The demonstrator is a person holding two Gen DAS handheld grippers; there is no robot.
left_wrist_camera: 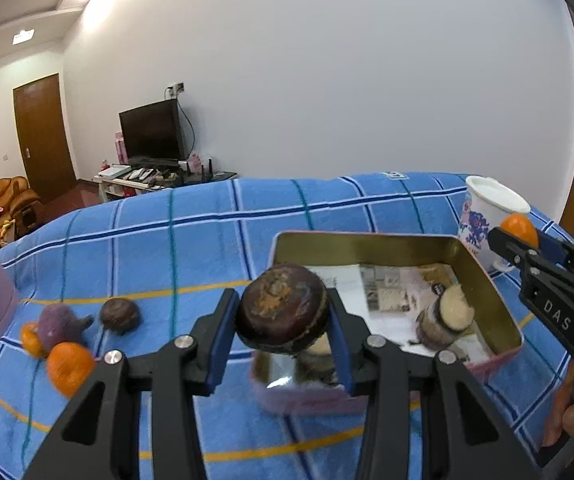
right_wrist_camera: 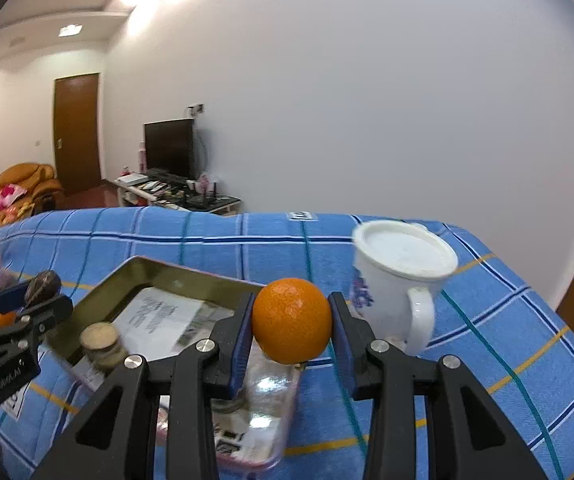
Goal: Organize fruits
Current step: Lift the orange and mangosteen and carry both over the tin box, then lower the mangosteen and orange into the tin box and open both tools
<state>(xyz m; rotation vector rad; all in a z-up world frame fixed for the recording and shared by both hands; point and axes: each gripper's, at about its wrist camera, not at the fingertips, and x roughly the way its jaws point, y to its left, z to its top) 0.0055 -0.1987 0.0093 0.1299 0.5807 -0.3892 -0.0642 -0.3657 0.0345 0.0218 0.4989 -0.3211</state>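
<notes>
Blue plaid cloth (left_wrist_camera: 207,240) over table; white wall (left_wrist_camera: 327,80) behind

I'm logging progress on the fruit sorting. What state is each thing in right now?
Left gripper: shut on dark fruit, above the tin.
Right gripper: shut on orange.
Tin: open, paper-lined, a few round pieces inside.
Mug: upright, lid on.
Loose fruit: lying on the blue cloth.
</notes>
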